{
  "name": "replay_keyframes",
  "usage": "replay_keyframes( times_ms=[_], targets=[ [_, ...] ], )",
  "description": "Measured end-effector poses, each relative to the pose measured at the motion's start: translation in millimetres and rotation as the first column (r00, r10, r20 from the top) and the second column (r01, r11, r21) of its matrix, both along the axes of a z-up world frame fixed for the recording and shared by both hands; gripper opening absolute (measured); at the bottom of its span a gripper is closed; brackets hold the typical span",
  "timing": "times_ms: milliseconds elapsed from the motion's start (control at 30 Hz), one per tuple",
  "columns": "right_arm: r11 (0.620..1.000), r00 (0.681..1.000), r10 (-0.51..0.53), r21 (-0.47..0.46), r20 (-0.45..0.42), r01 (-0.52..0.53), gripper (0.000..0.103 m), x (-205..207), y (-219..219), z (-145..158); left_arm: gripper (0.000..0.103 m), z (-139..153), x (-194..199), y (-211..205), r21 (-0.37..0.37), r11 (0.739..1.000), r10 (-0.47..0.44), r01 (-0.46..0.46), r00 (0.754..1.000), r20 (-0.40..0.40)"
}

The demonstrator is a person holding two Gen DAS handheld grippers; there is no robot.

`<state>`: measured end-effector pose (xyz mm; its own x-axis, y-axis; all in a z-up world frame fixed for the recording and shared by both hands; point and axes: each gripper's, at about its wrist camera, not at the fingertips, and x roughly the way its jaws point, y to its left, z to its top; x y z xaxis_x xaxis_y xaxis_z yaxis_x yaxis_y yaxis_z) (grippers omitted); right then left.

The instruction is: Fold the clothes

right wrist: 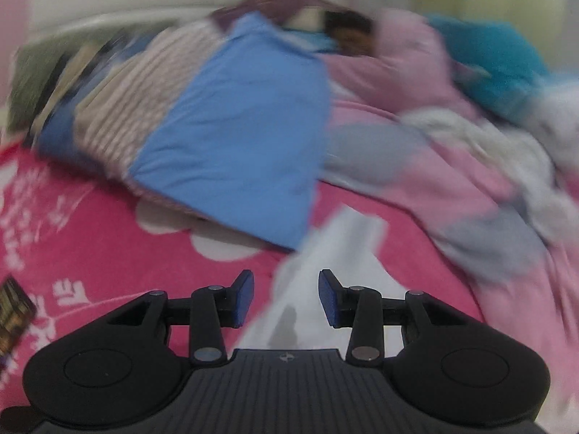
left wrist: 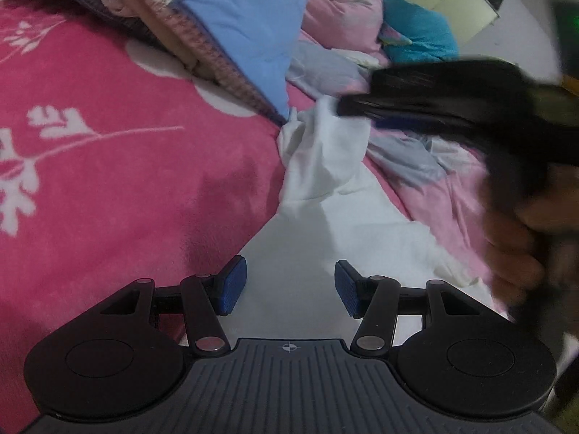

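A white garment (left wrist: 325, 188) lies rumpled on the bright pink flowered blanket (left wrist: 108, 181), running from the bottom centre up toward the middle. My left gripper (left wrist: 291, 287) hovers over its near end, open, with nothing pinched between the blue pads (left wrist: 233, 285). In the left wrist view my right gripper (left wrist: 358, 96) shows as a dark blur at the upper right, held by a hand (left wrist: 517, 253), its tips near the garment's far end. The right wrist view is smeared by motion. There my right gripper (right wrist: 286, 298) is open above the white garment (right wrist: 336, 246).
A stack of folded clothes topped by a blue piece (left wrist: 246, 36) and a checked one (left wrist: 202, 36) sits at the back of the blanket. A pale pink quilt (left wrist: 445, 195) with grey patches and a teal item (left wrist: 419, 32) lie to the right. A white headboard (right wrist: 108, 3) is behind.
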<state>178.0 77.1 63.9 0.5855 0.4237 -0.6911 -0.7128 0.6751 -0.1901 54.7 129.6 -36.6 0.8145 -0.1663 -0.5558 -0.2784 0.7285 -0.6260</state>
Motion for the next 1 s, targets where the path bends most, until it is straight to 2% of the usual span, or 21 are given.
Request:
replay_keyframes(
  times_ms=[167, 400, 533, 667, 767, 867, 967, 1000],
  targets=[
    [0.987, 0.995, 0.088, -0.135, 0.037, -0.082, 0.038, 18.3, 35.7, -30.9, 0.054, -0.7, 0.7, 2.8, -0.037, 0.999, 0.018, -0.019, 1.000, -0.011],
    [0.952, 0.993, 0.111, -0.293, 0.052, -0.091, 0.040, 41.7, 58.0, -70.1, 0.054, -1.2, -0.3, 2.3, -0.047, 0.999, 0.027, -0.027, 1.000, -0.013],
    [0.958, 0.994, 0.093, -0.278, 0.064, -0.071, 0.040, 47.4, 62.3, -76.5, 0.054, -0.8, -2.2, -0.1, -0.033, 0.999, 0.027, -0.027, 1.000, -0.008],
    [0.955, 0.977, 0.165, -0.268, 0.135, -0.124, 0.040, 31.8, 66.9, -73.2, 0.054, -0.6, -3.8, -2.5, -0.023, 0.999, 0.027, -0.027, 1.000, -0.005],
    [0.952, 0.975, 0.183, -0.270, 0.130, -0.143, 0.039, 29.9, 68.1, -75.6, 0.054, -0.7, -5.0, -3.8, -0.018, 0.999, 0.028, -0.028, 1.000, -0.004],
    [0.943, 0.984, 0.139, -0.319, 0.109, -0.097, 0.038, 40.0, 64.3, -89.5, 0.054, -1.0, -5.7, -3.8, -0.015, 0.999, 0.028, -0.028, 1.000, -0.002],
    [0.961, 0.993, 0.087, -0.270, 0.083, -0.061, 0.037, 47.8, 57.2, -88.1, 0.054, -1.2, -5.7, -4.1, -0.012, 0.999, 0.030, -0.030, 1.000, -0.002],
    [0.963, 0.994, 0.071, -0.263, 0.081, -0.048, 0.028, 49.9, 55.8, -87.4, 0.054, -1.2, -5.2, -4.9, -0.010, 1.000, 0.030, -0.030, 1.000, -0.001]
  ],
)
